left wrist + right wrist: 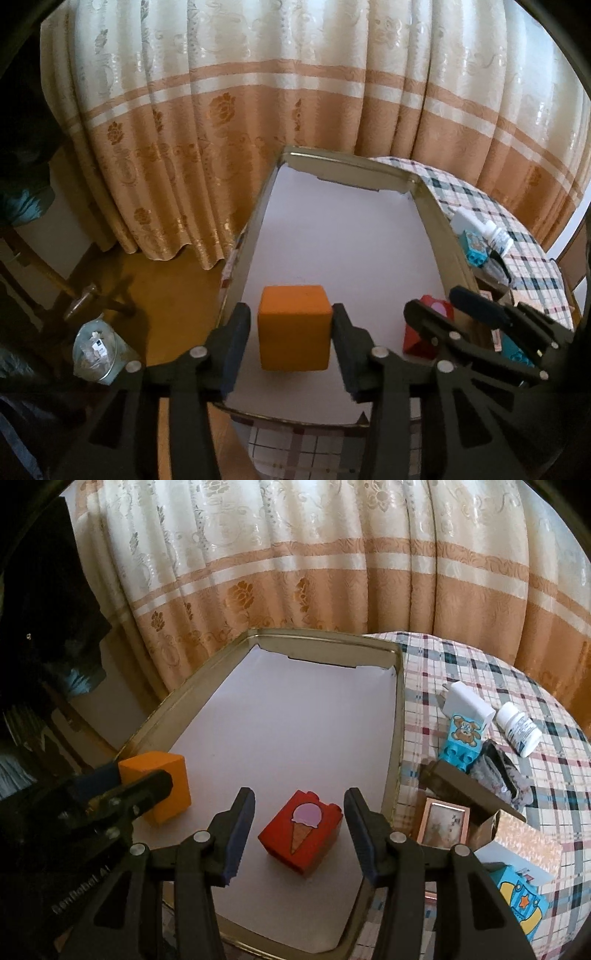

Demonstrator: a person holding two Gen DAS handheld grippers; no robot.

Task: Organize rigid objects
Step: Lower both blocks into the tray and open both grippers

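An orange cube [293, 328] rests on the white liner of a gold-rimmed tray [436, 221], near its front left corner. My left gripper [291, 314] straddles the cube; a thin strip of liner shows beside the left pad, so the pads do not press. A red brick with an ice-cream picture [303, 834] lies tilted on the tray [399, 709] toward the front. My right gripper [300, 797] stands open around the brick with a gap on each side. The orange cube [166, 771] and left gripper [136, 775] show at the left of the right wrist view.
On the checked tablecloth right of the tray lie a teal bear brick [461, 738], a white charger [467, 699], a white bottle [519, 729], a small picture frame [443, 821] and a blue card [524, 904]. A curtain [295, 572] hangs behind. A glass jar [98, 350] stands on the floor at left.
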